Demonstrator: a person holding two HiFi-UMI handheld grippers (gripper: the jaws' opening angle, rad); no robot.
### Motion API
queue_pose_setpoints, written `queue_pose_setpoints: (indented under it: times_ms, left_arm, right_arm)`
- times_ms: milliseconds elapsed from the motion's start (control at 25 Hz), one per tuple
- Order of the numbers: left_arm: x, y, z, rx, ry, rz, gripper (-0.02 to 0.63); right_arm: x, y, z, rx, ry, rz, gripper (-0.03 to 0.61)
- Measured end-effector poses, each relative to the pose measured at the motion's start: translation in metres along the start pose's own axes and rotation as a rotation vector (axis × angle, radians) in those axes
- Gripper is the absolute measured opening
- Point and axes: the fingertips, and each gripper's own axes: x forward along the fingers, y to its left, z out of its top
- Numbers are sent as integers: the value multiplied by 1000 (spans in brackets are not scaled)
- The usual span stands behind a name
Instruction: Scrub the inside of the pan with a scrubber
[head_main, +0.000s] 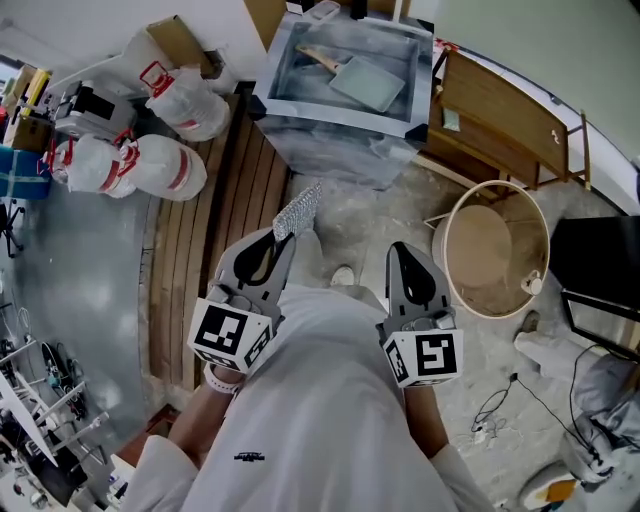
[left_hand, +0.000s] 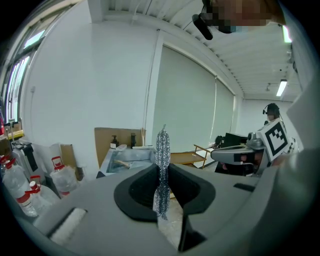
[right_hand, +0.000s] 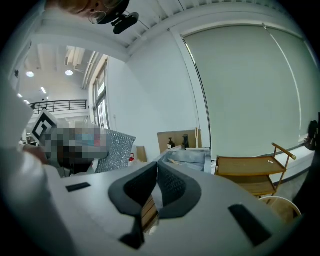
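A silver mesh scrubber (head_main: 298, 212) sticks up from my left gripper (head_main: 280, 238), which is shut on it; in the left gripper view the scrubber (left_hand: 162, 170) stands upright between the jaws. My right gripper (head_main: 401, 250) is held beside it at waist height, shut with nothing in it (right_hand: 156, 167). The grey pan (head_main: 368, 83) with a wooden handle lies inside the plastic-lined sink (head_main: 290, 100) at the far top, well ahead of both grippers. From the right gripper view the scrubber (right_hand: 116, 149) shows at the left and the sink (right_hand: 192, 155) lies straight ahead.
White bags and water bottles (head_main: 150, 165) are piled at the left beside a slatted wooden floor panel (head_main: 210, 230). A wooden rack (head_main: 505, 110) and a round tub (head_main: 495, 245) stand to the right of the sink. Cables (head_main: 500, 405) lie on the floor at the lower right.
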Motion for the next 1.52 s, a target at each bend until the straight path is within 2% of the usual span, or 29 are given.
queue_pose_setpoints:
  times_ms: [280, 440, 720, 840, 960, 1080, 1280, 1520]
  left_arm:
    - [44, 34, 5, -16, 23, -34, 66]
    - [86, 64, 21, -27, 28, -69, 66]
    - [161, 127, 63, -49, 50, -179, 66]
    - [190, 161, 80, -40, 57, -203, 66]
    - [217, 193, 92, -45, 66, -232, 66]
    - [237, 214, 96, -58, 79, -268, 66]
    - [275, 237, 94, -144, 128, -359, 66]
    - [308, 230, 95, -132, 186, -408, 66]
  right_arm:
    - [49, -15, 4, 13, 38, -9, 8]
    - [94, -31, 21, 8, 55, -31, 8]
    - [186, -65, 63, 27, 67, -127, 8]
    - [222, -82, 81, 30, 72, -187, 8]
    - [258, -95, 94, 37, 84, -241, 8]
    - [289, -94, 99, 32, 107, -256, 8]
    - [329, -92, 105, 30, 129, -270, 8]
    - [341, -102, 107, 32, 128, -270, 8]
